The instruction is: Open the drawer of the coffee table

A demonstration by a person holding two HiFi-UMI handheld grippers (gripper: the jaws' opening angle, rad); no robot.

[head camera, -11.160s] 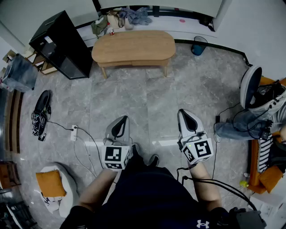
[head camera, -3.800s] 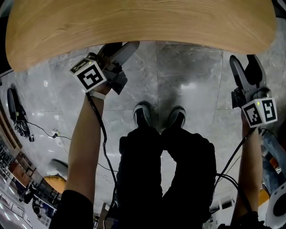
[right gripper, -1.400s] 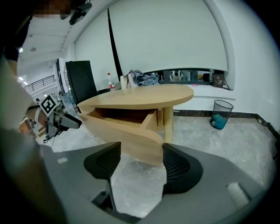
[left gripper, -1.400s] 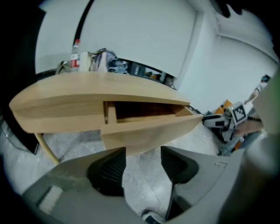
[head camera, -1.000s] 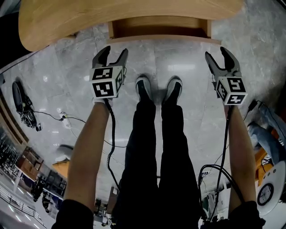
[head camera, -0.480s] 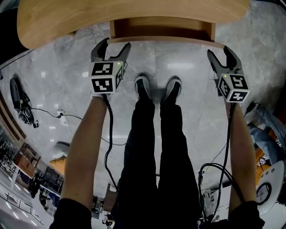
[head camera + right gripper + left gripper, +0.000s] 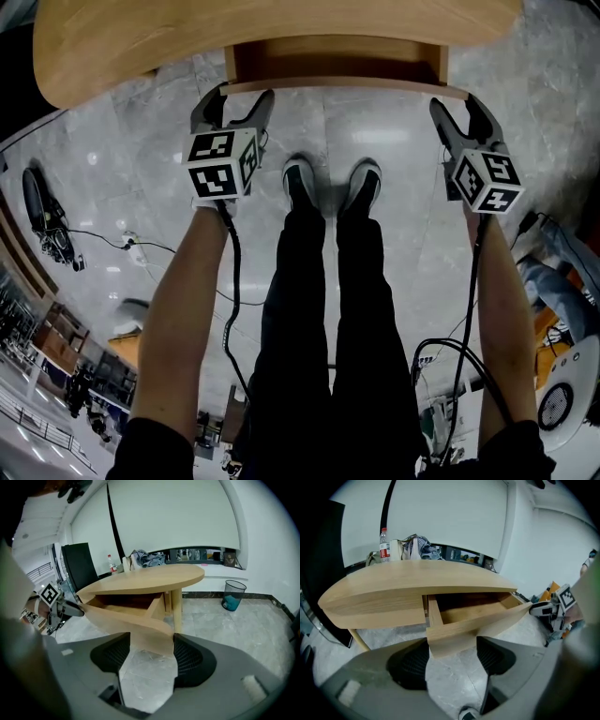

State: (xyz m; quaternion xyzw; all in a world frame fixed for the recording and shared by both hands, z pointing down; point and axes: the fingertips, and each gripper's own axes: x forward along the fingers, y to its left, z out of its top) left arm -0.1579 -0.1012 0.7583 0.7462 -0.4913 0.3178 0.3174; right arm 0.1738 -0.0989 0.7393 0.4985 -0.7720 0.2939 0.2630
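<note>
The light wooden coffee table fills the top of the head view, and its drawer stands pulled out toward me, empty inside. My left gripper hangs just in front of the drawer front's left end, jaws spread and not touching the wood. My right gripper sits by the right end, also open. In the left gripper view the drawer has its near corner in the gap of the left gripper. In the right gripper view the drawer lies beyond the right gripper.
My two shoes stand on the grey tiled floor between the grippers. A cable and plug lie at the left. A bottle and clothes sit behind the table. A black cabinet and a bin flank it.
The drawer, hidden under the table edge several seconds ago, now stands pulled out. Over the last second the left jaws spread a little wider; both hands stayed almost in place.
</note>
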